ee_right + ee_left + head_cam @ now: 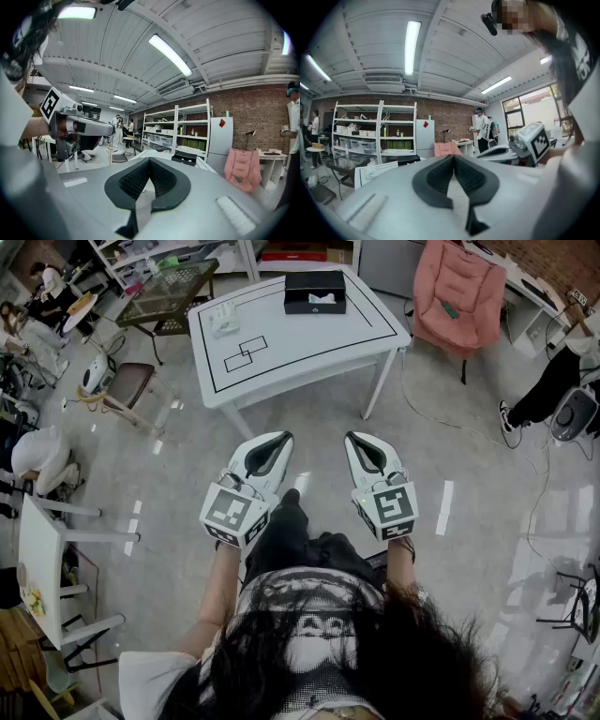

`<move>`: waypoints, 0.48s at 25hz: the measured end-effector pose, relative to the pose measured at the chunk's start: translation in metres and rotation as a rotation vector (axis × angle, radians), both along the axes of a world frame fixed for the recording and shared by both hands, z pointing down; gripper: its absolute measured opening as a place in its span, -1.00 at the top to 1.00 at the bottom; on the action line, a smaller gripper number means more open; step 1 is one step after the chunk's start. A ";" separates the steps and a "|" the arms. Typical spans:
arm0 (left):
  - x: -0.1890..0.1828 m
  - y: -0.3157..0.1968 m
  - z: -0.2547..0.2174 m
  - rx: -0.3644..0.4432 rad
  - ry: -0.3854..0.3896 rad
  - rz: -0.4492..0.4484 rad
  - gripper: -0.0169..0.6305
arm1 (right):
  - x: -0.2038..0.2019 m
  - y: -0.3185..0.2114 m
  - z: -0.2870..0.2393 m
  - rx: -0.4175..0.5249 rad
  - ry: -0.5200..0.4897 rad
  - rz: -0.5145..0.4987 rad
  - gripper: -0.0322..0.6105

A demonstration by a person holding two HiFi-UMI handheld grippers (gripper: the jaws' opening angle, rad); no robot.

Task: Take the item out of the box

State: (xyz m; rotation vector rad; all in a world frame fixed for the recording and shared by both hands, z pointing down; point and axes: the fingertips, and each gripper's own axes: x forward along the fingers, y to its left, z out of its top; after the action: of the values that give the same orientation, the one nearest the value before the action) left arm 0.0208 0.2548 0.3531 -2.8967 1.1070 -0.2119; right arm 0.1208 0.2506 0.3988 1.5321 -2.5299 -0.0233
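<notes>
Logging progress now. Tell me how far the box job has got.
Done: nothing. The white item lies inside the box on the table. In hand: nothing; the left gripper and right gripper are both shut and empty, held over the floor short of the table. Left: step up, reach into the box, grip the white item, lift it out.

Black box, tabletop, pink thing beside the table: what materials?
Black box: probably rigid card or plastic, matte; crisp straight walls, no glare.
Table: smooth white laminate or painted board; soft sheen, black lines marked on it.
Pink thing: padded fabric, likely a jacket; puffy folds, hangs limp.
</notes>
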 end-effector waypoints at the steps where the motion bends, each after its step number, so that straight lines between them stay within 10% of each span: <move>1: 0.000 -0.005 0.001 -0.002 -0.001 0.001 0.95 | -0.002 -0.004 0.001 0.000 -0.002 -0.003 0.89; 12: -0.009 -0.075 0.016 -0.029 0.014 0.035 0.95 | -0.019 -0.070 0.010 -0.002 0.004 -0.007 0.89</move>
State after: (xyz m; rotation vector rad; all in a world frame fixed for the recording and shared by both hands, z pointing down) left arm 0.0118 0.1802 0.3689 -2.9447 1.0634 -0.2081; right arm 0.1018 0.1809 0.4083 1.5209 -2.5315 -0.0241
